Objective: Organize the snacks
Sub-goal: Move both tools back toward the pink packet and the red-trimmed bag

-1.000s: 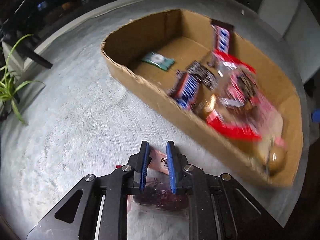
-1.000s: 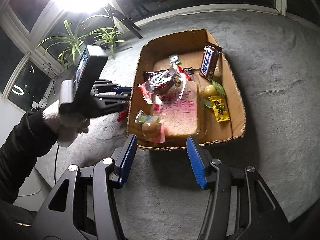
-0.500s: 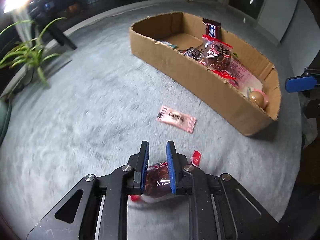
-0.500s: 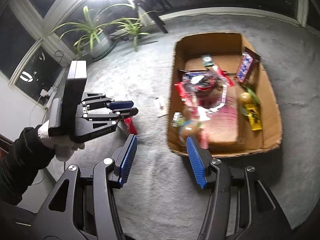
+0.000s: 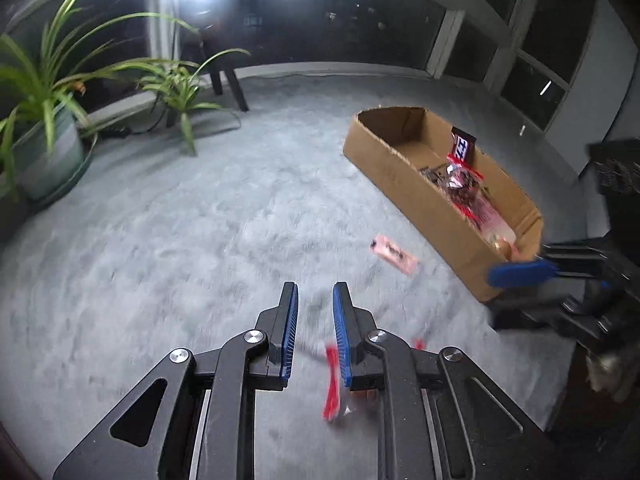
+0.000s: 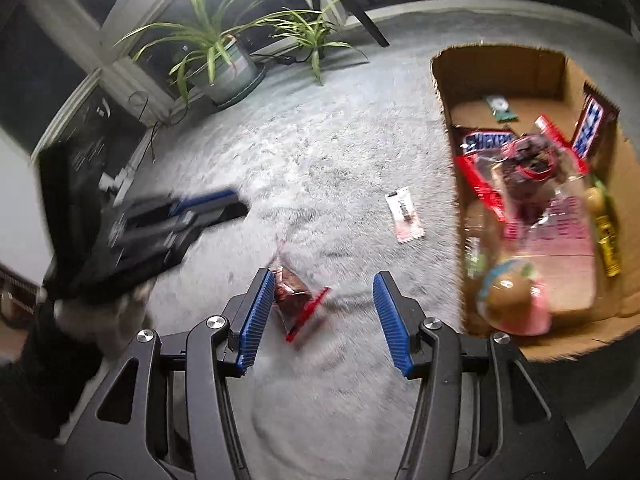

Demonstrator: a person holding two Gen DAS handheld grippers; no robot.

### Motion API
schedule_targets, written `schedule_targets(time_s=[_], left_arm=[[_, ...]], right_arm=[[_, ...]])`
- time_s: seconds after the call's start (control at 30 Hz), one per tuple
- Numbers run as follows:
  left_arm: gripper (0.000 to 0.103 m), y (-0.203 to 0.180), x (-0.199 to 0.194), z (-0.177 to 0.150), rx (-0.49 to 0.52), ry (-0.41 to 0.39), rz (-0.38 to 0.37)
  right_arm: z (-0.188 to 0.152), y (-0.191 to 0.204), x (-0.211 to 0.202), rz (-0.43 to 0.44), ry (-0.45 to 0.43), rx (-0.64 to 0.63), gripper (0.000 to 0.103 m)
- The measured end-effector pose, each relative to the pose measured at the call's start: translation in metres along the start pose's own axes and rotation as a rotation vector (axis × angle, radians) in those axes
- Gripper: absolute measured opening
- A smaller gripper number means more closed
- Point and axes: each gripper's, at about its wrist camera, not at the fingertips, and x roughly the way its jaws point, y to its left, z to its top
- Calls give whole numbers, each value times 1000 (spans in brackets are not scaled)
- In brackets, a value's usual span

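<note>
- Left gripper [image 5: 314, 312]: blue ribbed pads with a narrow gap between them, nothing gripped. It hangs over the carpet [image 5: 168, 240].
- Right gripper [image 6: 324, 304]: pads spread wide, empty.
- Bag [image 6: 294, 294]: clear crinkly plastic with red edge strips and dark contents. In the right wrist view it lies on the carpet at 12 o'clock, just beside the left pad; contact is unclear because of blur. In the left wrist view only a red and clear smear shows under the right finger, at 5 o'clock.
- Sachet [image 5: 394, 254]: flat pink rectangle with crimped ends, on the carpet between bag and box. It is at 2 o'clock in the left wrist view and at 1 o'clock in the right wrist view.
- Box [image 5: 404, 184]: shallow corrugated cardboard tray with rough-cut rims, at 2 o'clock in both views.
- Inside the box: glossy Snickers bar [image 6: 486, 140], a second bar standing against the far wall, a small green packet [image 6: 502, 108], a clear red-trimmed bag, a pink printed pack, a round brown bun in film and a yellow-green packet.
- Carpet: grey, short shaggy pile.
- Plants [image 5: 40, 92]: long strap leaves, ribbed pale pot, at 10 o'clock.
</note>
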Motion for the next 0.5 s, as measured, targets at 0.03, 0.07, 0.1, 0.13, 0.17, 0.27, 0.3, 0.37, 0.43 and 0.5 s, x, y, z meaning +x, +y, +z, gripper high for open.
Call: schedule_targets(time_s=[0.03, 0.07, 0.1, 0.13, 0.17, 0.27, 0.3, 0.37, 0.43, 0.5], left_arm=[[16, -1, -4, -5, -5, 5, -5], [16, -1, -6, -10, -11, 9, -14], [16, -3, -8, -14, -17, 11, -25], [16, -5, -13, -19, -24, 14, -38], [16, -6, -15, -23, -35, 15, -49], [16, -11, -22, -35, -65, 15, -98], [16, -14, -23, -41, -73, 19, -114], [16, -17, -22, -49, -95, 38, -154], [16, -20, -15, -56, -110, 67, -183], [16, -23, -6, -60, -111, 87, -195]], right_arm=[[2, 0, 4, -4, -4, 13, 54], [6, -1, 11, -11, -7, 27, 54], [8, -1, 14, -23, -7, 32, 54], [10, 0, 19, -51, -8, 33, 54], [12, 2, 23, -87, -11, 26, 54], [15, 3, 26, -108, -21, 36, 56], [15, 4, 25, -111, -28, 40, 56], [15, 6, 24, -128, -32, 31, 56], [17, 10, 27, -167, -24, 9, 56], [19, 14, 27, -166, -20, 4, 56]])
